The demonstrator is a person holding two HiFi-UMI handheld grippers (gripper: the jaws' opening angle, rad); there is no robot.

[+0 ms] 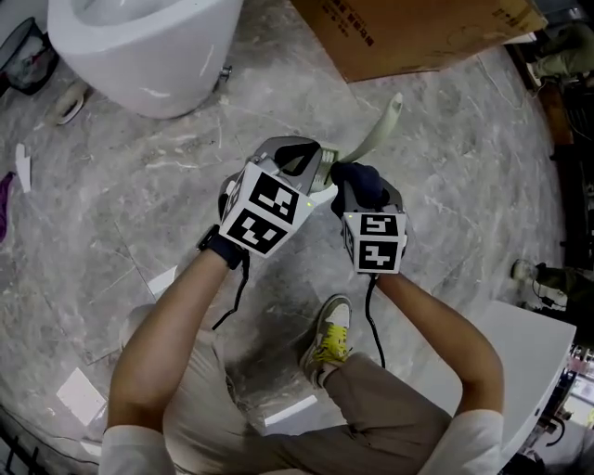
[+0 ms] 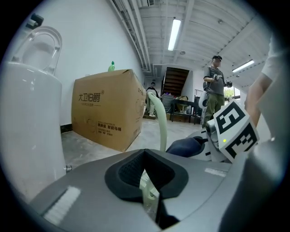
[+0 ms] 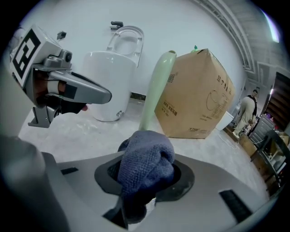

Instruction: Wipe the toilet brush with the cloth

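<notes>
In the head view the toilet brush's pale green handle (image 1: 376, 130) slants up and to the right from my left gripper (image 1: 314, 169), which is shut on its lower part. From the left gripper view, a pale green piece of the brush (image 2: 148, 192) is pinched between the jaws and the handle (image 2: 160, 124) rises ahead. My right gripper (image 1: 356, 190) is shut on a bunched dark blue cloth (image 1: 360, 178), which rests against the handle just right of the left gripper. The right gripper view has the cloth (image 3: 147, 165) filling the jaws with the handle (image 3: 156, 88) behind it. The brush head is hidden.
A white toilet (image 1: 139, 46) stands at the upper left and a large cardboard box (image 1: 408, 28) at the top. The floor is grey marble (image 1: 464, 186). The person's shoe (image 1: 329, 339) is below the grippers. Other people stand far off (image 2: 216, 86).
</notes>
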